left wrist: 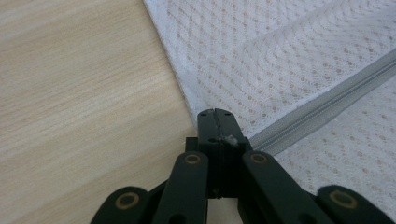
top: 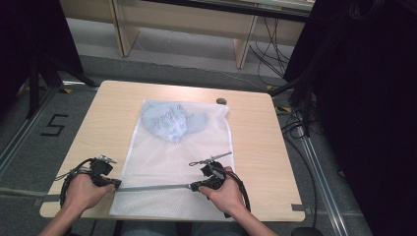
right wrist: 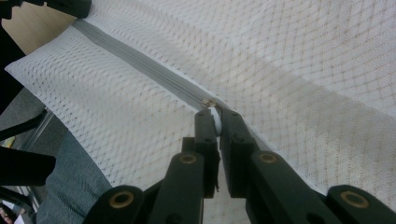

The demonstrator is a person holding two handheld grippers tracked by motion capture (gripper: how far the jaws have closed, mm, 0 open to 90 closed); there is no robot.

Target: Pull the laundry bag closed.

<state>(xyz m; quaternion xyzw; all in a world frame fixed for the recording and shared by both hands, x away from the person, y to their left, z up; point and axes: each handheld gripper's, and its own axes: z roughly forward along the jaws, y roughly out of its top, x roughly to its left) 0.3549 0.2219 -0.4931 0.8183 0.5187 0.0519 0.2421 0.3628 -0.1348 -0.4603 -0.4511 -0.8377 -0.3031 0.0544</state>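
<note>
Both tools pinching the mesh bag [top: 172,167]!
My left tool [left wrist: 215,113] clamps its corner edge; my right tool [right wrist: 214,114] grips the white zipper pull [right wrist: 215,119] tight.

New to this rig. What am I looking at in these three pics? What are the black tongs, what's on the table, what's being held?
No robot arm here: a person holds a hand-operated two-jaw gripper in each hand. The high view looks down from above the person's side of the table. The other two pictures come from cameras riding on each gripper, looking along its black jaws.

On the table lies a white mesh laundry bag with a pale blue garment inside, and a grey zipper across its near end.

The left gripper is shut on the bag's edge at the zipper's end. The right gripper is pinched on a small white piece at the zipper line, probably the zipper pull.
</note>
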